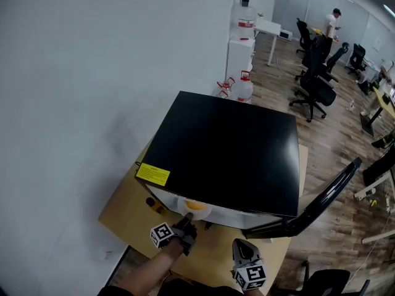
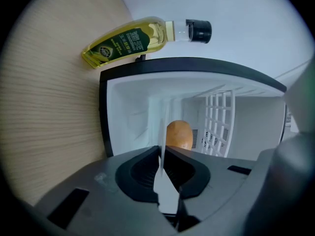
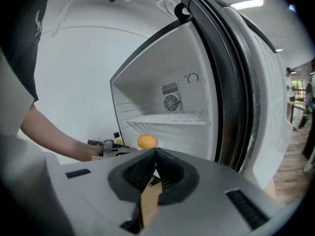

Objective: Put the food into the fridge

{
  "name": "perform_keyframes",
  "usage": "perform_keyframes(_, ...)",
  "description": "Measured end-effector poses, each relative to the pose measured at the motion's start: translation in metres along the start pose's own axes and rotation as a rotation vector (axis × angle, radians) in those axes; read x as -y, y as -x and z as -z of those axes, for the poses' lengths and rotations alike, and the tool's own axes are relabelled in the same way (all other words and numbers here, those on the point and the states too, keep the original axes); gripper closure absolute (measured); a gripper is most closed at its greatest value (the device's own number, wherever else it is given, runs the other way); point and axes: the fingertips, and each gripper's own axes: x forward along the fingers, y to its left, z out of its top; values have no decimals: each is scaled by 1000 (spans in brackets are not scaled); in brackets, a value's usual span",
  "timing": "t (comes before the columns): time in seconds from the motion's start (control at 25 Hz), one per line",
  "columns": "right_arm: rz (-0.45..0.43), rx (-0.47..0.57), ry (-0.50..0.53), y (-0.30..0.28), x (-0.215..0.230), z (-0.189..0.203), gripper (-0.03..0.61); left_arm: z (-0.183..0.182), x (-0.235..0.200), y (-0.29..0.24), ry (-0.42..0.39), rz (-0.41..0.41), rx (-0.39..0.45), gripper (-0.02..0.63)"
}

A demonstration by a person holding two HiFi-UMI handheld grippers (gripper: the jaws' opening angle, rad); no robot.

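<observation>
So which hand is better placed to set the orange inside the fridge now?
Left. The left tongs grip the plate rim with the orange at the open fridge; the right tongs are shut, empty, farther back.

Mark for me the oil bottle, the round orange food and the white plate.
oil bottle (image 2: 122,45), left gripper view, on its green label.
round orange food (image 2: 178,134), left gripper view, on the middle of its skin.
white plate (image 2: 167,191), left gripper view, on the thin edge showing between the jaws.
</observation>
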Motion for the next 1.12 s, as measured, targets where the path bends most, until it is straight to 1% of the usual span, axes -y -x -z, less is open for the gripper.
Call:
perform_keyframes(0.16,-3,-5,6,-6,4,2,520,-13,-14,-11,-47,-48,18,589)
perform_keyframes(0.24,-7,-10,1,-7,5,3,520,-15,-20,-18,-53,-55,23,589)
perform_keyframes(0.48,-1,-29,-7,-8,11,10,520,-15,-36,-37,7,-50,27,589)
perform_keyframes(0.76,-34,-65,22,-8,7,20,520,-16,-46,-50,20,-66,33,589)
perform_keyframes(1.0,-59,-72,31,-16,2,24,521,-16,-48,-55,38,-90,14,589)
perform_keyframes(1.12,-67,-75,37,-16,-1,27,520,-16,-50,-57,34,-123,7,589)
